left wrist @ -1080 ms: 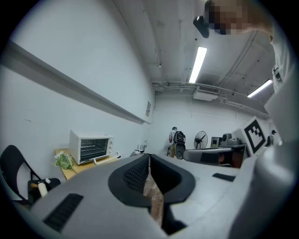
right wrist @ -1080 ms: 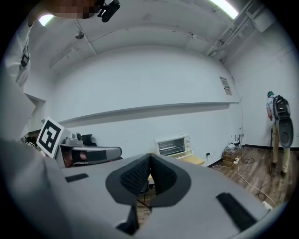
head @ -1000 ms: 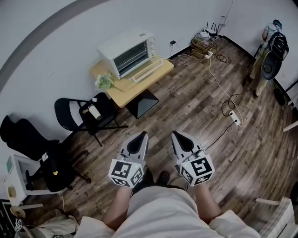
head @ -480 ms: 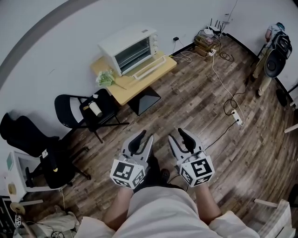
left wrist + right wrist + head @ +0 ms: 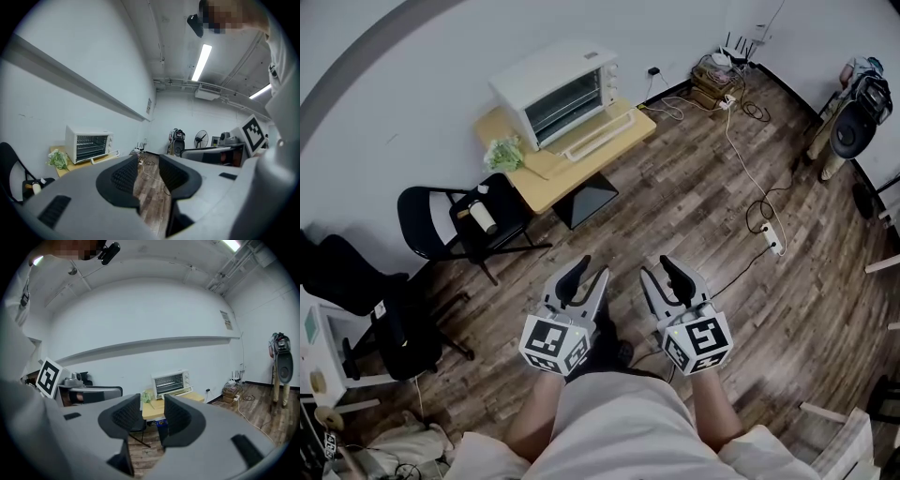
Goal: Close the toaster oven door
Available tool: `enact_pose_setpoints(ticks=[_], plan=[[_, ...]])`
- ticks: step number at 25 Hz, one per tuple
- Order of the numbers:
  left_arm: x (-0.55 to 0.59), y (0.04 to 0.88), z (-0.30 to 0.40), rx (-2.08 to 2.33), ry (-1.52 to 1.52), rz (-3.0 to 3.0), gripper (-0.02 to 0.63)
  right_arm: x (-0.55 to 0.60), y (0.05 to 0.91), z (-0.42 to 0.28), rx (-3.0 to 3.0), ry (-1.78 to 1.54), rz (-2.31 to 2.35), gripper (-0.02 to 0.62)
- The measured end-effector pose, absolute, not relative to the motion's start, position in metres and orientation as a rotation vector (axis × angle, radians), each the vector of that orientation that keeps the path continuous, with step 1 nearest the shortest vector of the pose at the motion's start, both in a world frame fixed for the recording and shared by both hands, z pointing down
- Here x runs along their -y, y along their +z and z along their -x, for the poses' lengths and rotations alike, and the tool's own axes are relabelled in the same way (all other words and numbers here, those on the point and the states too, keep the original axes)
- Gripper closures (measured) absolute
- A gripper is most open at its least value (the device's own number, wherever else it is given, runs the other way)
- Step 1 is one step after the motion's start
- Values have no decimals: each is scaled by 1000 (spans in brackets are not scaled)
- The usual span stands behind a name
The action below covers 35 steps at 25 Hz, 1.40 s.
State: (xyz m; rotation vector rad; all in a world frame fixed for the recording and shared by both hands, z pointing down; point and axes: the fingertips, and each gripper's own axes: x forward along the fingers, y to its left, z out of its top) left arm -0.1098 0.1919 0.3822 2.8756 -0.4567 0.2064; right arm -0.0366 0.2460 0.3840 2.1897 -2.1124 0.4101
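Observation:
A white toaster oven (image 5: 555, 91) stands on a low wooden table (image 5: 546, 190) against the far wall. Its door (image 5: 598, 137) lies folded down flat in front of it, handle toward me. The oven also shows small in the left gripper view (image 5: 89, 144) and the right gripper view (image 5: 171, 382). Both grippers hang over the wooden floor just ahead of my legs, far from the oven. My left gripper (image 5: 587, 277) (image 5: 148, 171) and right gripper (image 5: 663, 274) (image 5: 152, 416) have just been opening their jaws. Both stand open with nothing between them.
A bunch of green leaves (image 5: 504, 153) lies on the table's left end. A black folding chair (image 5: 441, 220) with a roll (image 5: 483, 217) on it and a black office chair (image 5: 366, 291) stand left. A power strip with cables (image 5: 773, 240) crosses the floor right. A person (image 5: 851, 75) stands far right.
Both grippers went from shut to open. The oven and table have shifted slightly left and up in the head view.

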Motion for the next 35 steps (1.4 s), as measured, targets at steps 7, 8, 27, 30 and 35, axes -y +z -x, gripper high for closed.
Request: enact_pose_setpoints(ticks=[7,8,27,30,35], plan=[[-142,385,78,456,201,-2889,483,-194,382,7,2116,409,-2167,451],[-135,385,73,455,202,-2889,483,-186,384,3,2115,411,-2165,451],[-13,401,27,404,214,-2903,480,-70,389,-38,2075,407,-2184,456],[-5,400,26,399,204,-2906,480,-61,388,-38,2072,398,-2192,456],[4,401,26,390,208,-2904,480,-48,387,-36,2071,392,-2180,456]])
